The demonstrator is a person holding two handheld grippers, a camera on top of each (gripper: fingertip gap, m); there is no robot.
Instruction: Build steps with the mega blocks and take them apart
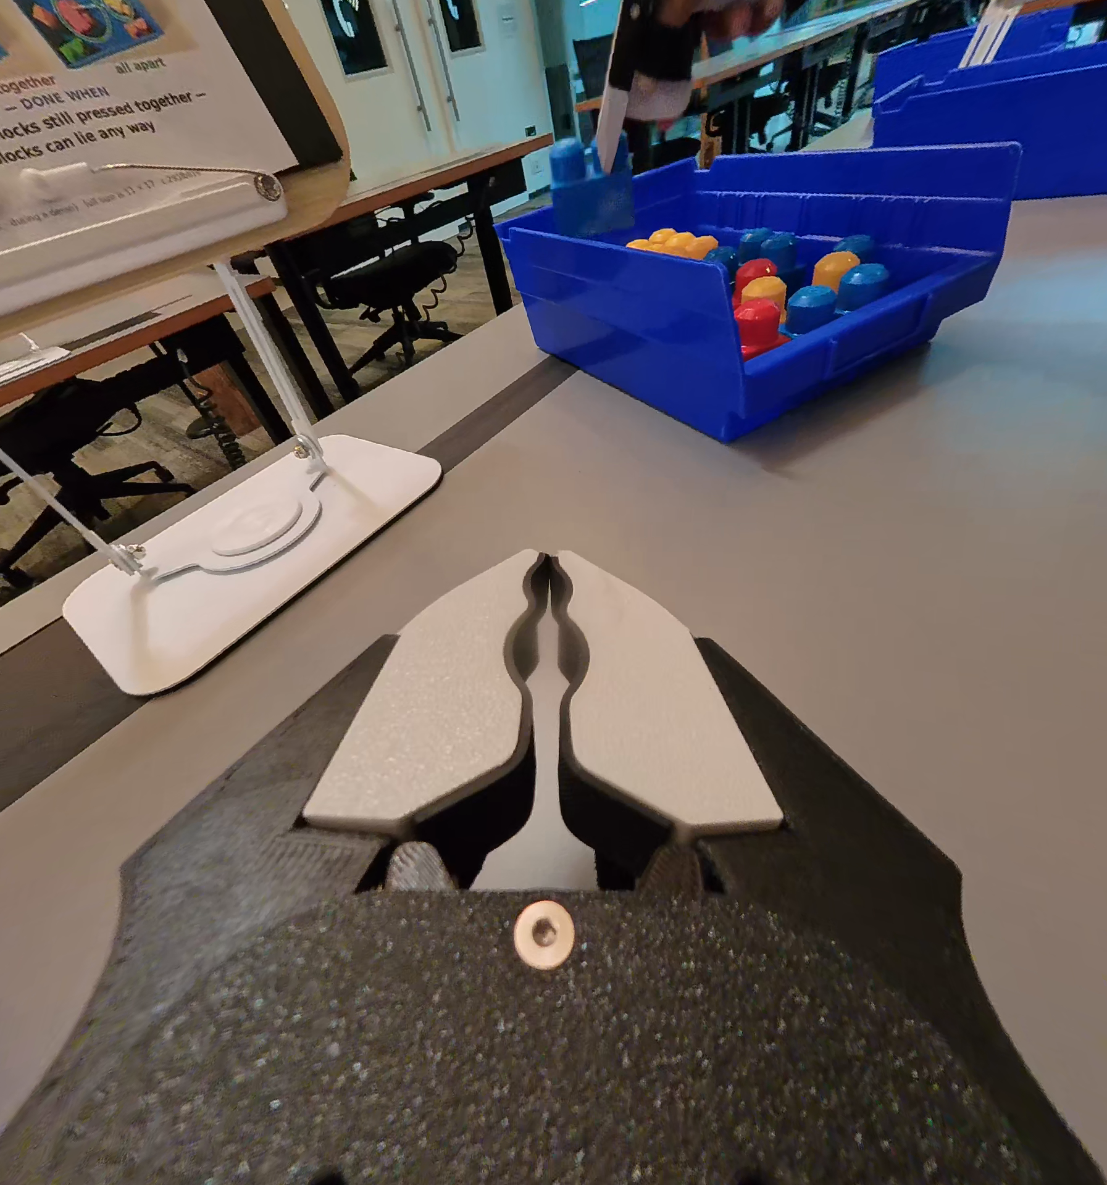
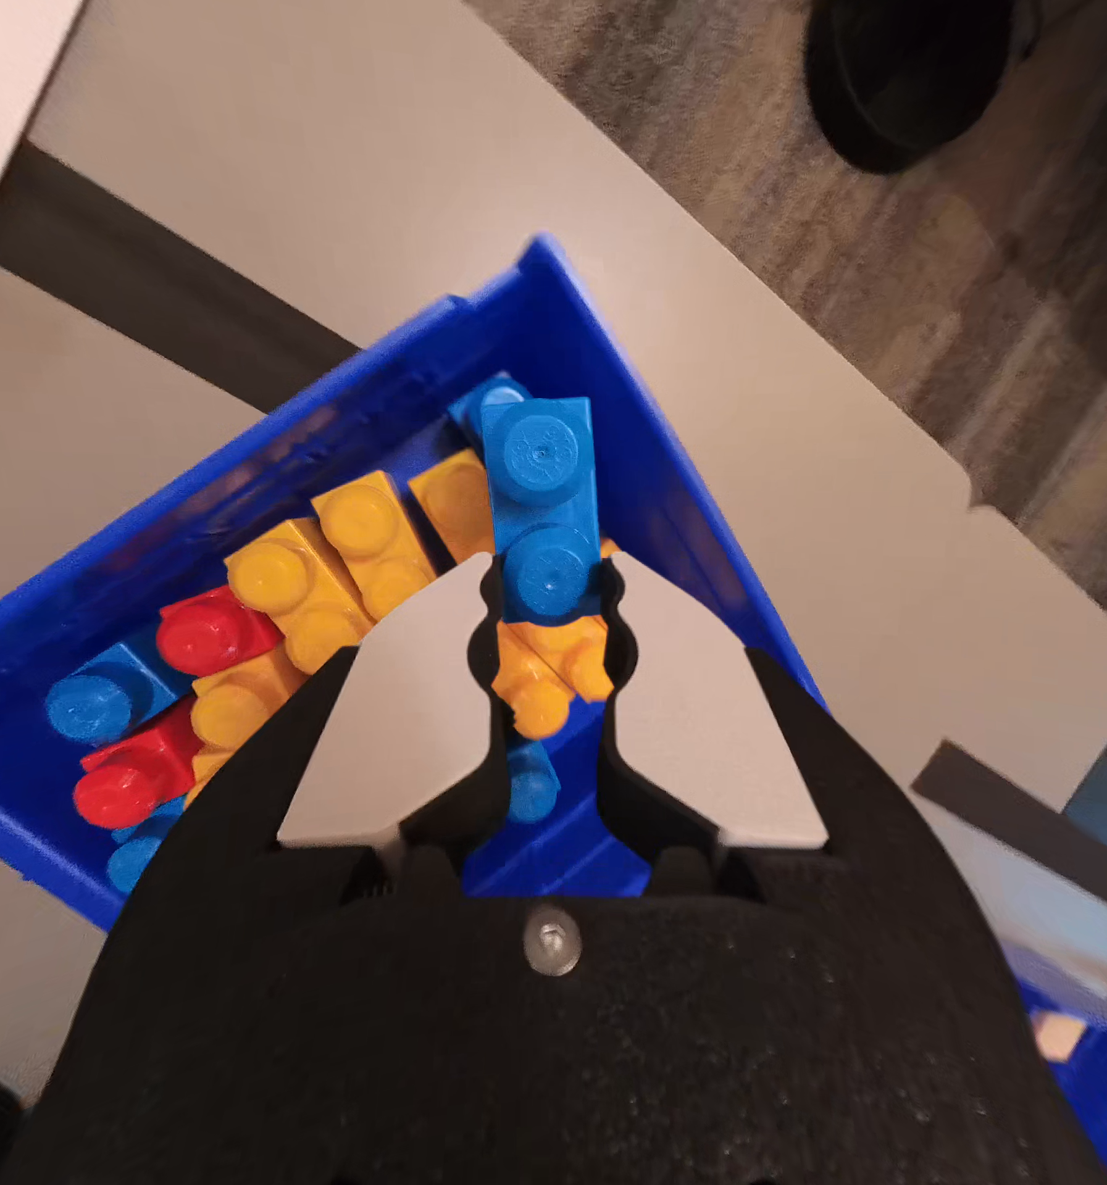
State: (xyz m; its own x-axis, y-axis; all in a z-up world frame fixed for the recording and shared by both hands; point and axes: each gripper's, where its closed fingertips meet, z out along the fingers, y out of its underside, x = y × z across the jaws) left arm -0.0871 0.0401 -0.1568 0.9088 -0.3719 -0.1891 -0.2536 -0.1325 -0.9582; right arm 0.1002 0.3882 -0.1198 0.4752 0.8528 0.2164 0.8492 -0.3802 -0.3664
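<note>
A blue bin [image 1: 640, 320] on the grey table holds several blue, yellow and red mega blocks [image 1: 820, 269]. My right gripper [image 2: 547, 567] points down into the bin [image 2: 640, 449] and is shut on a blue two-stud block [image 2: 538, 487], held above the yellow blocks [image 2: 345, 551] and red blocks [image 2: 210, 631]. In the left wrist view that gripper [image 1: 611, 144] shows at the bin's far left corner with the blue block [image 1: 586, 186] raised over the rim. My left gripper [image 1: 549, 561] is shut and empty, low over the bare table, well short of the bin.
A white stand [image 1: 249, 558] with an instruction sheet [image 1: 89, 115] stands at the left, close to the table edge [image 1: 461, 359]. A second blue bin [image 1: 1019, 109] sits at the far right. Office chairs and desks lie beyond the table.
</note>
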